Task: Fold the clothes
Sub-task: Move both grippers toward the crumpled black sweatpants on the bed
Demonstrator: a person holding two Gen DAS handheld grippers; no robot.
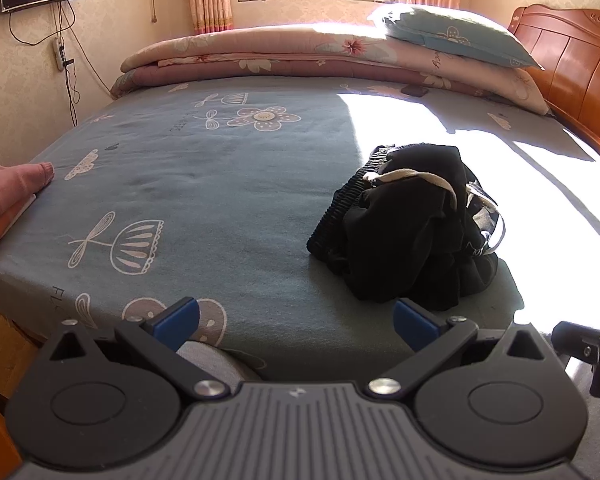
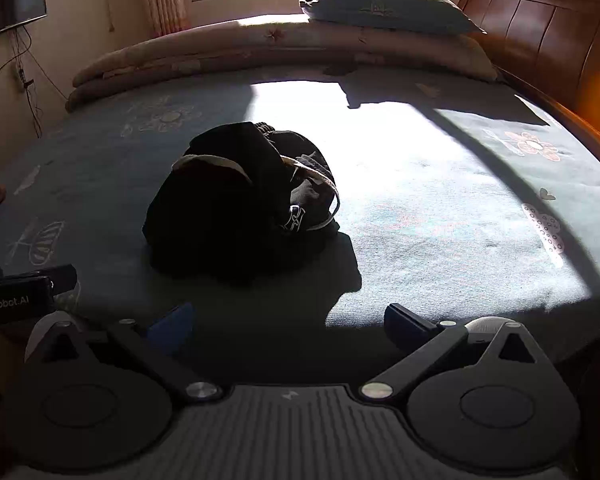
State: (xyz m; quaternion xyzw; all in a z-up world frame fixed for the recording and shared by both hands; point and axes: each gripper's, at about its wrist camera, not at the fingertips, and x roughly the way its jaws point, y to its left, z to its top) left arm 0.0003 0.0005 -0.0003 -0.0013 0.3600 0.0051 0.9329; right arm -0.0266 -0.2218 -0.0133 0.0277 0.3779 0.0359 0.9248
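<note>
Both the left gripper (image 1: 296, 326) and right gripper (image 2: 290, 326) are held wide open, empty; crumpled black shorts (image 1: 410, 228) are seen at 1 o'clock on the bed (image 1: 220, 184).

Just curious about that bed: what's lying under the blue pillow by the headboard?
The pillow rests on a folded pink floral quilt, stacked in layers on the bedsheet. Anything tucked between those layers is covered and cannot be seen.
</note>
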